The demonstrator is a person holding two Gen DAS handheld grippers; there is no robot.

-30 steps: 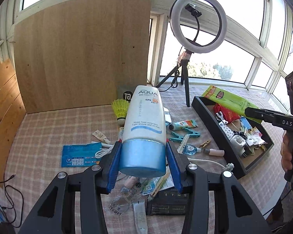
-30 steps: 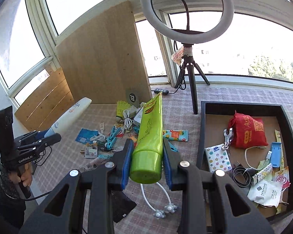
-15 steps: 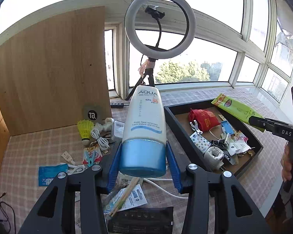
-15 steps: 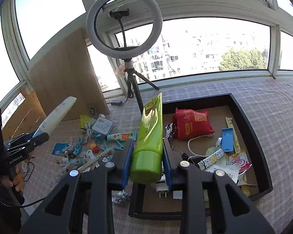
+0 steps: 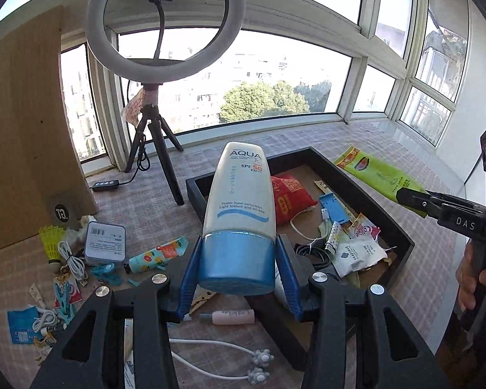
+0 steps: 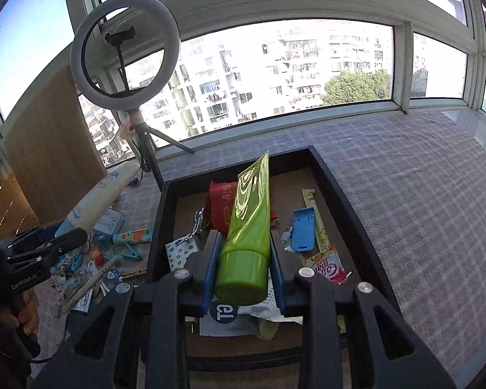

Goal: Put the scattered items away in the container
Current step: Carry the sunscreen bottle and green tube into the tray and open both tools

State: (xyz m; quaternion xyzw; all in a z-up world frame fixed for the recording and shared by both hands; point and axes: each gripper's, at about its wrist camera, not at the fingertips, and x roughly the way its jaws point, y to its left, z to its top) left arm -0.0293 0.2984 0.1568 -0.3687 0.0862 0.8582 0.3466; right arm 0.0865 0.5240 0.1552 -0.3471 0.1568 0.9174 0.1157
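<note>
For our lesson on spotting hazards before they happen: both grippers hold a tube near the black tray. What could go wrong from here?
1. The right gripper grips the green plastic tube only near its cap; it might tip on release onto the red pouch.
2. The left gripper with the white-and-blue sunscreen tube and the right could collide over the crowded black tray.

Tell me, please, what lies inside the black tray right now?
The black tray holds a red pouch, blue holder, sachets and a cable; the green tube covers the middle.

White, blue-capped sunscreen tube (image 5: 236, 207); lime-green tube (image 6: 248, 227); black tray (image 6: 350, 207); checked tablecloth (image 6: 421, 178).
</note>
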